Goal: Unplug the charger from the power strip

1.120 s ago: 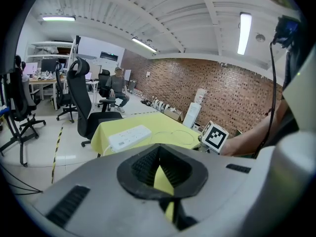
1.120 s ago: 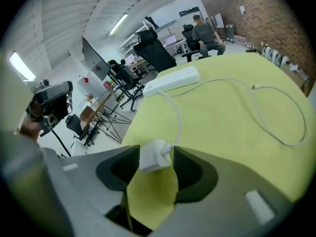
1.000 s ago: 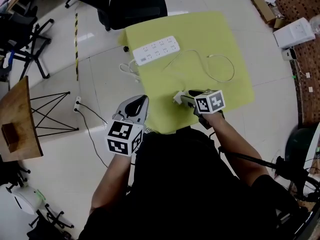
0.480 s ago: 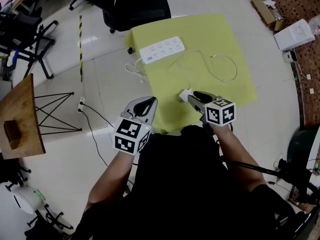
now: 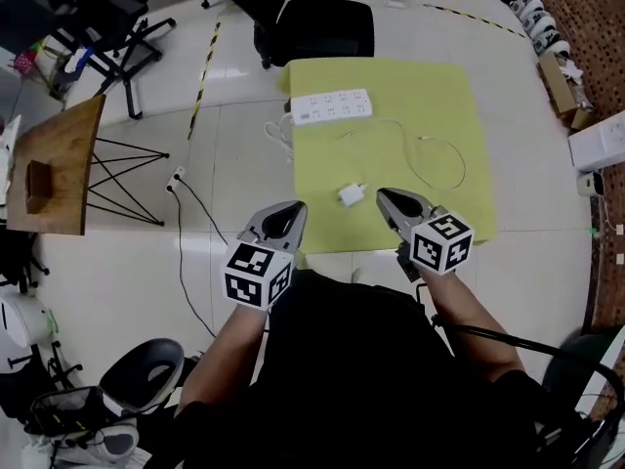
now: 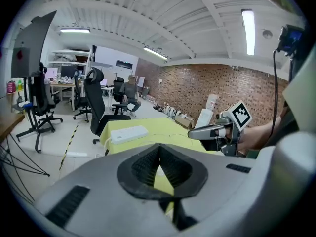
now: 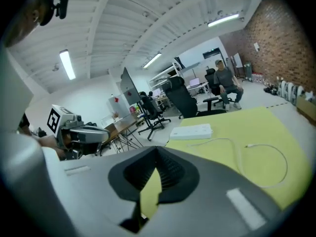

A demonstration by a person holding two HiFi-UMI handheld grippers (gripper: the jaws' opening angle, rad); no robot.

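Head view says we're basically done. The yellow bench has the power strip at its far end with nothing visibly plugged in, and the charger lies loose near the front edge, well apart from it.

Count: one bench, one power strip, two grippers, one white cable, one charger.

Left gripper fingers are pressed together, empty. Right gripper fingers have just closed on nothing.
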